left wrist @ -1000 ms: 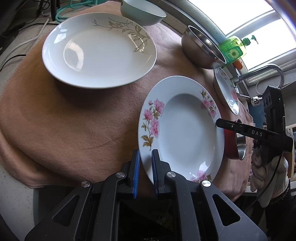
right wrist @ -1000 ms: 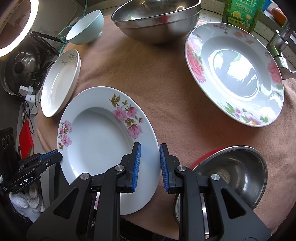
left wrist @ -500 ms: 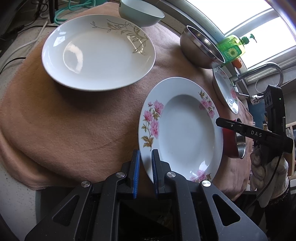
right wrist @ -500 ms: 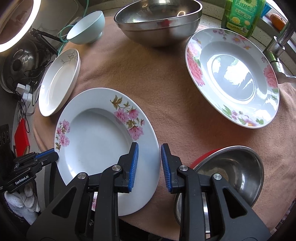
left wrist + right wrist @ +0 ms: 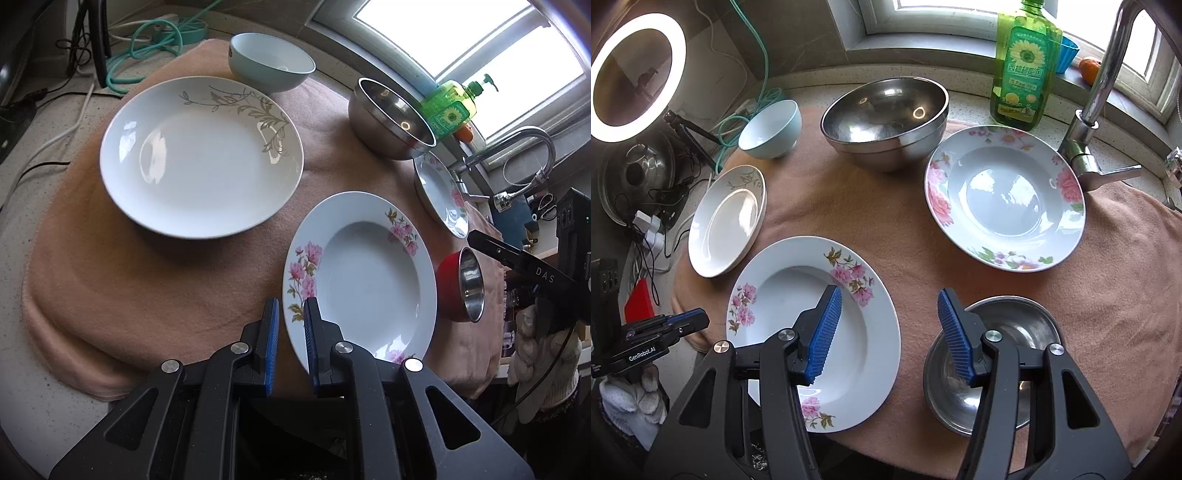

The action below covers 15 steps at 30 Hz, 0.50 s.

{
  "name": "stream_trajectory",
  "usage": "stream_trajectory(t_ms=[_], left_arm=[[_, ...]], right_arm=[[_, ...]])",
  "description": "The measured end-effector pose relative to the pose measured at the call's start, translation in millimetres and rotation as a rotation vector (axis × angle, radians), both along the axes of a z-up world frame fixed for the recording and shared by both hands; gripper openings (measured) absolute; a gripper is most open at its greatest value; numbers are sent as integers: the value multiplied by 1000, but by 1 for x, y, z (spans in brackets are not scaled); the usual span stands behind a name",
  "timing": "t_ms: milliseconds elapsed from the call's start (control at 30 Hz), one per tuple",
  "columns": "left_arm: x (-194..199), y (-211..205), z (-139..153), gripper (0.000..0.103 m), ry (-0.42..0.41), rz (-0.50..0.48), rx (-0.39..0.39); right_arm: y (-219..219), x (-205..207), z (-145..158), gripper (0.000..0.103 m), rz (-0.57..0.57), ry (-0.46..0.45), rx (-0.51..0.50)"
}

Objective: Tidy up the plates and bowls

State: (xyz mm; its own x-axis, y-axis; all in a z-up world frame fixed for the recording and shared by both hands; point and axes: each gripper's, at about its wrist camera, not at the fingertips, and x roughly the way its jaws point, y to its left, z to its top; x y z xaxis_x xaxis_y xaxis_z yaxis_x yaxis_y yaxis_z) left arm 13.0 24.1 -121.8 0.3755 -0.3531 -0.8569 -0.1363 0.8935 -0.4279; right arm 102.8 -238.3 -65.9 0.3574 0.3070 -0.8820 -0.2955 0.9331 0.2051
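The right gripper (image 5: 886,328) has just been opening: its blue pads, close together a second ago, now stand well apart with nothing between them. It hangs above the peach cloth (image 5: 1108,295) that covers the surface, its left finger over the pink-flowered plate (image 5: 783,295) and its right finger over the rim of the small steel bowl with the red outside (image 5: 1015,325), touching neither as far as the view shows. Since the earlier frames the dishes sit lower and smaller in this view, so the gripper has risen away from the plate it was down beside.

The left gripper (image 5: 290,332) has its pads nearly together, as before. The near rim of the pink-flowered plate lies just by its right finger, and whether the pads pinch that rim or only stand beside it cannot be told; the plate looks flat on the cloth either way.

Ahead of the right gripper, to the right, sits the larger rose-bordered plate (image 5: 1004,199); straight ahead is the big steel bowl (image 5: 886,122). Ahead to the left are the pale blue bowl (image 5: 772,129) and the white plate with the grey leaf pattern (image 5: 727,221).

Judging from this, the pink-flowered plate has been let go on the cloth, and no stacking is done yet: every plate and bowl lies apart. The opened right gripper seems ready for a fresh pick, perhaps the small bowl right under it
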Motion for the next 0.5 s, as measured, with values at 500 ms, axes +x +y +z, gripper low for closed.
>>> stream_trajectory(t_ms=[500], left_arm=[[45,-25,27,32,-75,-176,-19]], right_arm=[[-81,-22,22,72,-293,-67,70]])
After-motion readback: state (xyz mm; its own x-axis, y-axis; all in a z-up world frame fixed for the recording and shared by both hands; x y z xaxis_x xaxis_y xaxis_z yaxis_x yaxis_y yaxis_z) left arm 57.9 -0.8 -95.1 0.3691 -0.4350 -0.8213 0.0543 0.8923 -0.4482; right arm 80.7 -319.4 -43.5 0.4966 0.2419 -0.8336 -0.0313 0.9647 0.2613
